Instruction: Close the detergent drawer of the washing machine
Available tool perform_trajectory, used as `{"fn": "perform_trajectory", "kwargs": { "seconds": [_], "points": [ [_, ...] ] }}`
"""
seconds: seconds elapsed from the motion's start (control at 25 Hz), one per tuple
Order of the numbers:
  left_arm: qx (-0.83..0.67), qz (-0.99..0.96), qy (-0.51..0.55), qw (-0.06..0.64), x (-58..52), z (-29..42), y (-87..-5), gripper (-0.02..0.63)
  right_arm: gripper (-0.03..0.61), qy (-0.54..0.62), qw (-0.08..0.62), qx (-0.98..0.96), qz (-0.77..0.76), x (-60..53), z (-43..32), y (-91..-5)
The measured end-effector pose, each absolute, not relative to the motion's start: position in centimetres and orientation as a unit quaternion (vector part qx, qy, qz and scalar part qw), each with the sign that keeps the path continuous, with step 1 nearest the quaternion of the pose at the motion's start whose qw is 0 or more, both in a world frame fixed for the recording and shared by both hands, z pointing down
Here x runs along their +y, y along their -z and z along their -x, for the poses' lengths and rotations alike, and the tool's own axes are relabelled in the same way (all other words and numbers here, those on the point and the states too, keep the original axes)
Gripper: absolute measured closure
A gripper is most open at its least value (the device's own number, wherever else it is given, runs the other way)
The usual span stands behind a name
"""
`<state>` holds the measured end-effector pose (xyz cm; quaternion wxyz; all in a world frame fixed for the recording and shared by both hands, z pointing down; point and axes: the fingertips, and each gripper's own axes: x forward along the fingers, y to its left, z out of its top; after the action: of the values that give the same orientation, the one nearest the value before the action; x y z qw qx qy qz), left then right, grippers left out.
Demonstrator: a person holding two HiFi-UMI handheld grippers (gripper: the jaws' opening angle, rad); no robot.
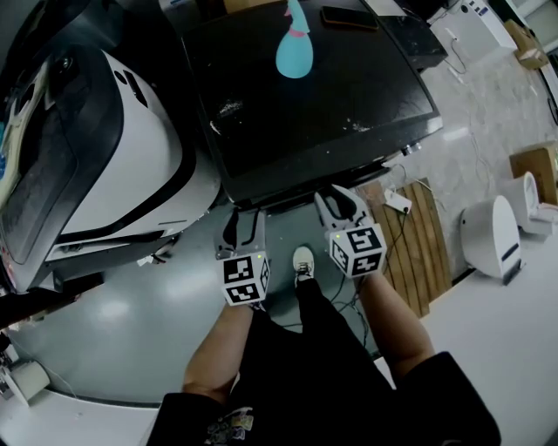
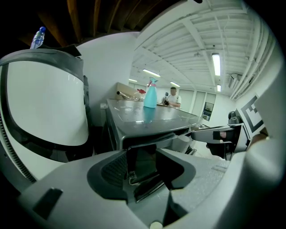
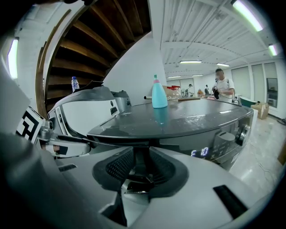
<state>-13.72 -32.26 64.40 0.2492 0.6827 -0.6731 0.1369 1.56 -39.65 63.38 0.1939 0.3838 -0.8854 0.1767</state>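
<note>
Washing machine: the dark grey washing machine (image 1: 314, 104) stands straight ahead of the person, its top seen from above.
Detergent drawer: the detergent drawer (image 2: 142, 156) appears to be the dark front just under the lid's edge at the machine's upper left. The view is too dim to tell whether it sits flush or stands out.
Left gripper: the left gripper (image 1: 244, 225) points at the machine's front edge near its left corner. Its jaws stand well apart, the drawer front shows in the gap, and the pads do not press on it.
Right gripper: the right gripper (image 1: 345, 205) is just beside the left one and nearer the middle of the front edge. Its jaws are only narrowly apart and grip nothing.
On the lid: a teal spray bottle (image 1: 294, 50) stands upright towards the back, and a phone (image 1: 349, 16) lies flat near it.
Display: a lit display (image 3: 201, 152) shows on the front panel, to the right.
Surroundings: a white appliance (image 1: 131, 148) with black trim stands to the left. A wooden pallet (image 1: 425, 244) lies on the floor to the right.
</note>
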Motion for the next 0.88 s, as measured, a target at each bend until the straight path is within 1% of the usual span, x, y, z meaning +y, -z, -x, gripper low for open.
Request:
{"fn": "perform_trajectory", "kwargs": {
  "seconds": [0.44, 0.64, 0.88],
  "points": [
    [-0.699, -0.654, -0.140, 0.254, -32.9, 14.3, -64.4, 0.424, 0.466, -0.193, 0.204, -0.868, -0.410, -40.6, -1.1, -63.4],
    [-0.718, -0.626, -0.127, 0.275, -32.6, 14.8, -64.6, 0.426, 0.468, -0.199, 0.209, -0.860, -0.421, -40.7, -1.0, -63.5],
    [-0.715, -0.634, -0.128, 0.265, -31.7, 15.6, -63.8, 0.428, 0.471, -0.197, 0.210, -0.859, -0.423, -40.7, -1.0, -63.4]
  ]
}}
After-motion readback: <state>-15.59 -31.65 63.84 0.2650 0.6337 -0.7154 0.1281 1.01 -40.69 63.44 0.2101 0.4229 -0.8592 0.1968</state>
